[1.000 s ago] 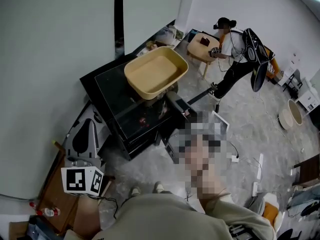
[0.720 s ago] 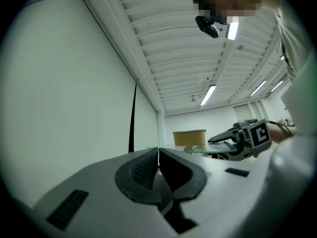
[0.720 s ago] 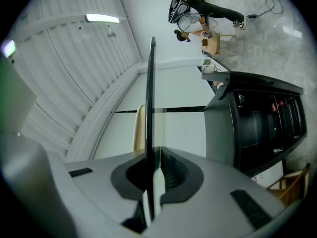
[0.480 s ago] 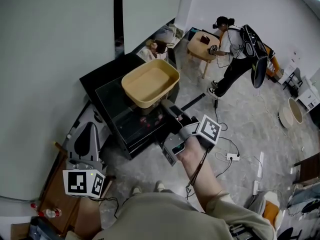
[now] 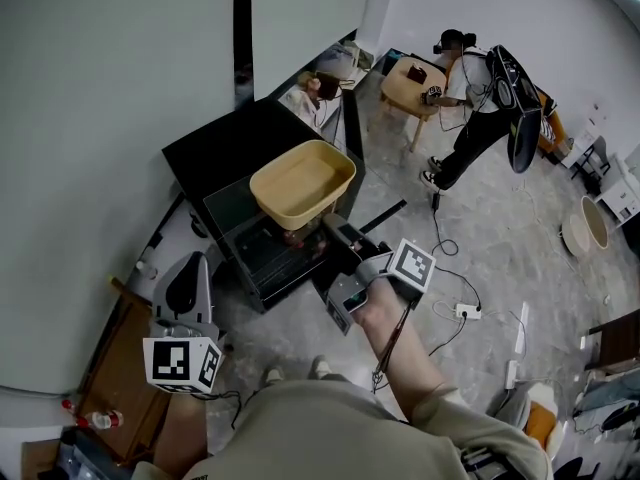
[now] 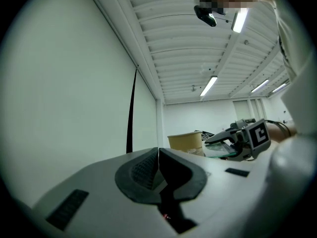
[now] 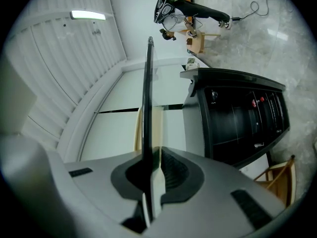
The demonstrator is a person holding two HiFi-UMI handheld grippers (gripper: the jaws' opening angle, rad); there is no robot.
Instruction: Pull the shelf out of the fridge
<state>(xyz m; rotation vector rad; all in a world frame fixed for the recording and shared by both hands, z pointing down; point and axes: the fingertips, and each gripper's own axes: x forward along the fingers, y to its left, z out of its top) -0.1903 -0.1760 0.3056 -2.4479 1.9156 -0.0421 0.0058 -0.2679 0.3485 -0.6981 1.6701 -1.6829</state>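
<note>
A black mini fridge (image 5: 225, 148) stands by the wall with its front open (image 5: 268, 266). A glass shelf (image 5: 228, 206) sticks out over it and carries a tan tub (image 5: 302, 181). My right gripper (image 5: 338, 236) is shut on the shelf's near edge. In the right gripper view the glass shelf (image 7: 147, 98) runs edge-on between the pads, with the tub (image 7: 157, 128) behind it and the fridge (image 7: 237, 118) to the right. My left gripper (image 5: 185, 293) hangs at the lower left, away from the fridge, its jaws (image 6: 158, 165) shut on nothing.
A person with a backpack (image 5: 485, 78) bends over a small wooden table (image 5: 408, 86) at the back. Cables and a power strip (image 5: 465, 313) lie on the floor to the right. A wooden stand (image 5: 115, 373) sits at the lower left, a white basin (image 5: 583, 230) at the far right.
The shelf with the tub has slid out of the fridge toward me, held by the right gripper. The left gripper drifted slightly right and down.
</note>
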